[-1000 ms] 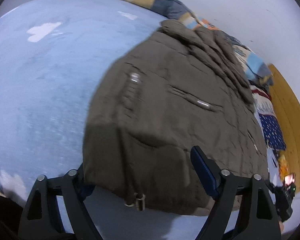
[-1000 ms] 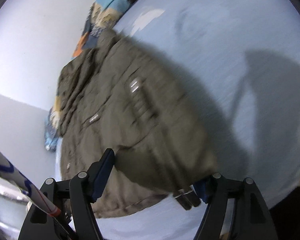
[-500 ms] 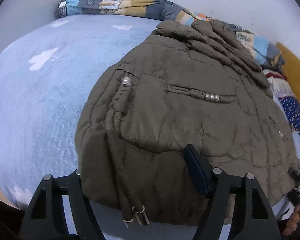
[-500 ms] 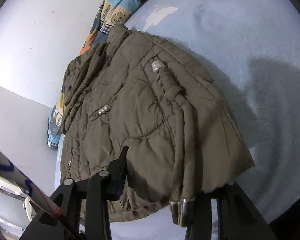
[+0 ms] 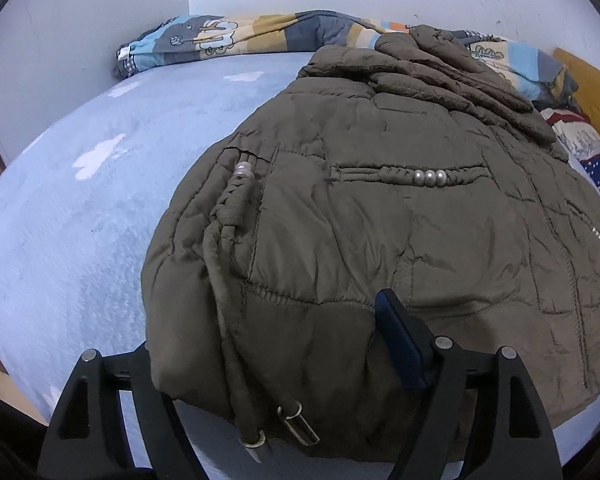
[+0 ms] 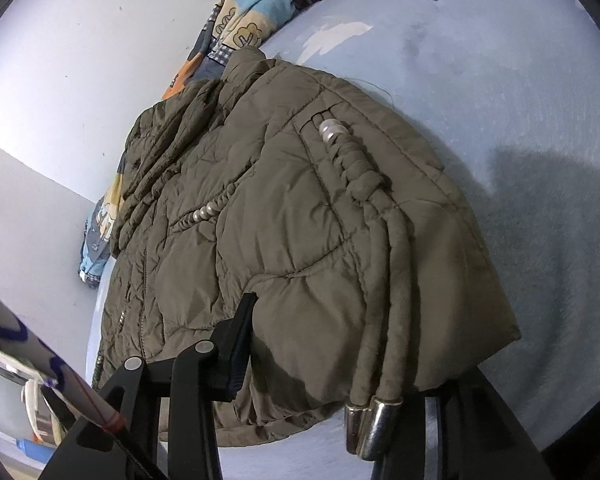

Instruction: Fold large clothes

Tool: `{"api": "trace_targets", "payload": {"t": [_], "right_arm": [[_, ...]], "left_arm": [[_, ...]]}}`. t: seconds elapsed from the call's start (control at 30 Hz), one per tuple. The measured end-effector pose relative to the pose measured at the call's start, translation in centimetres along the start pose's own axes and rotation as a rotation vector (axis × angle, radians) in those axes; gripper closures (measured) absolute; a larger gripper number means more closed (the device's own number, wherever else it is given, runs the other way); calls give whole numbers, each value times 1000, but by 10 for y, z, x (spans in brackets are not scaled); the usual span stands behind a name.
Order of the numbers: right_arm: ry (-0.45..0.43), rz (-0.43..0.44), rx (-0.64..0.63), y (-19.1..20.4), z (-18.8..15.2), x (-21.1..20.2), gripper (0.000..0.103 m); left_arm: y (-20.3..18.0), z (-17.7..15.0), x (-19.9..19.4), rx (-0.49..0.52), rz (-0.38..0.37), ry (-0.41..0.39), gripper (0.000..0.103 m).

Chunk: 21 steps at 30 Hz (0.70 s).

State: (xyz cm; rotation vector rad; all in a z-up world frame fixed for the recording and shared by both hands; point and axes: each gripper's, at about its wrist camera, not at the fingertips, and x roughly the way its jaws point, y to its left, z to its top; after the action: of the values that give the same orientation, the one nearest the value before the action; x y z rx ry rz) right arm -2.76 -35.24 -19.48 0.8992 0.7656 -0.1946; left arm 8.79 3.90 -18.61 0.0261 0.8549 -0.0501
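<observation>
An olive quilted jacket [image 5: 380, 220] lies on the light blue bed [image 5: 80, 220], its hem toward me. My left gripper [image 5: 264, 328] straddles the hem's corner: the blue pad [image 5: 396, 340] rests on top of the fabric, the other finger is hidden under it, and the jaws are opening. Two drawcords with metal tips [image 5: 292, 424] trail off the hem. In the right wrist view the same jacket [image 6: 280, 220] fills the middle, and my right gripper [image 6: 352, 340] is shut on its hem. The metal-tipped cords [image 6: 368, 428] hang over the hidden right finger.
A patterned quilt [image 5: 240, 36] is bunched along the white wall behind the jacket's collar. A wooden headboard [image 5: 588, 80] stands at the far right. Open blue sheet [image 6: 500, 100] spreads beside the jacket. A white stick with blue and red marks [image 6: 40, 364] crosses the lower left.
The right jaws have narrowed onto the hem, and the drawcords now hang over the right finger. The left wrist rolled, so its view now looks level across the bed. The blur is gone.
</observation>
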Motion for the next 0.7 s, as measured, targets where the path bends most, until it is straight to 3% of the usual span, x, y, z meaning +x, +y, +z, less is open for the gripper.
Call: {"api": "trace_targets", "payload": {"t": [0.7], "right_arm": [[-11, 2, 18, -1, 0, -1, 55]], "left_arm": [[-13, 0, -1, 79, 64, -28, 24]]}}
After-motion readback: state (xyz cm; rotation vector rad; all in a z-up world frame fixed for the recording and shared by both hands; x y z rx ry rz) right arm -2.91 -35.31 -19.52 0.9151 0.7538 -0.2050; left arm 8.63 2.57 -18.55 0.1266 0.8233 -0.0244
